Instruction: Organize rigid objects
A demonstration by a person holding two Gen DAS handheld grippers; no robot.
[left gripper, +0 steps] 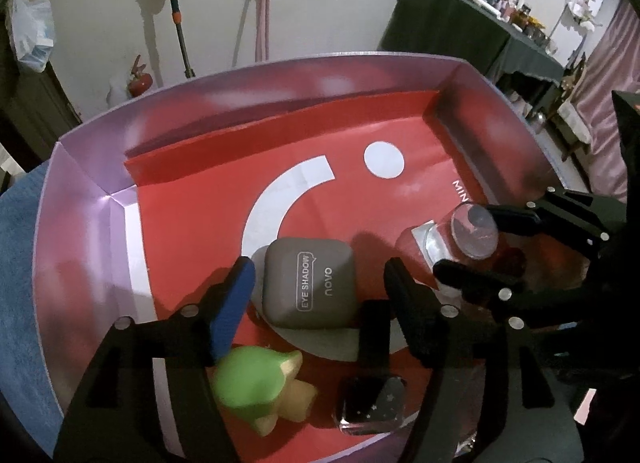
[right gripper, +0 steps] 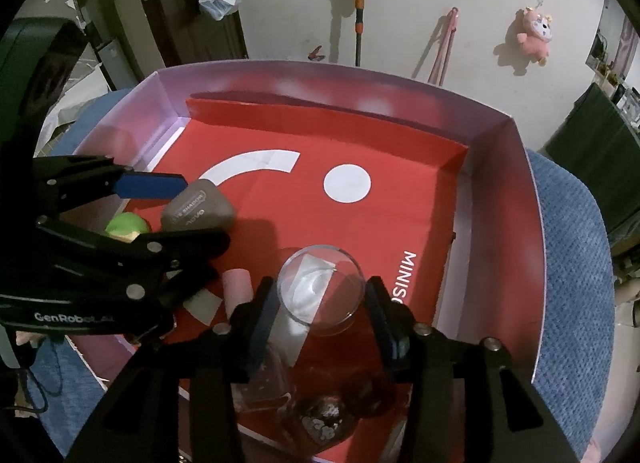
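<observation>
A pink-walled box (left gripper: 80, 223) (right gripper: 500, 183) with a red paper lining holds the objects. A grey eye shadow case (left gripper: 308, 287) (right gripper: 200, 207) lies between the open fingers of my left gripper (left gripper: 320, 275) (right gripper: 188, 211). A green and cream toy (left gripper: 256, 387) (right gripper: 128, 225) and a small dark glittery cube (left gripper: 372, 403) lie near the box's front. My right gripper (right gripper: 320, 295) (left gripper: 472, 243) is shut on a clear glass cup (right gripper: 320, 291) (left gripper: 472, 231), held over the box floor.
A pink cylinder (right gripper: 238, 287) lies near the left gripper in the right wrist view. A round dark glittery thing (right gripper: 324, 415) lies below the cup. The box rests on a blue cloth (right gripper: 572, 263). Plush toys hang on the wall (right gripper: 536, 31).
</observation>
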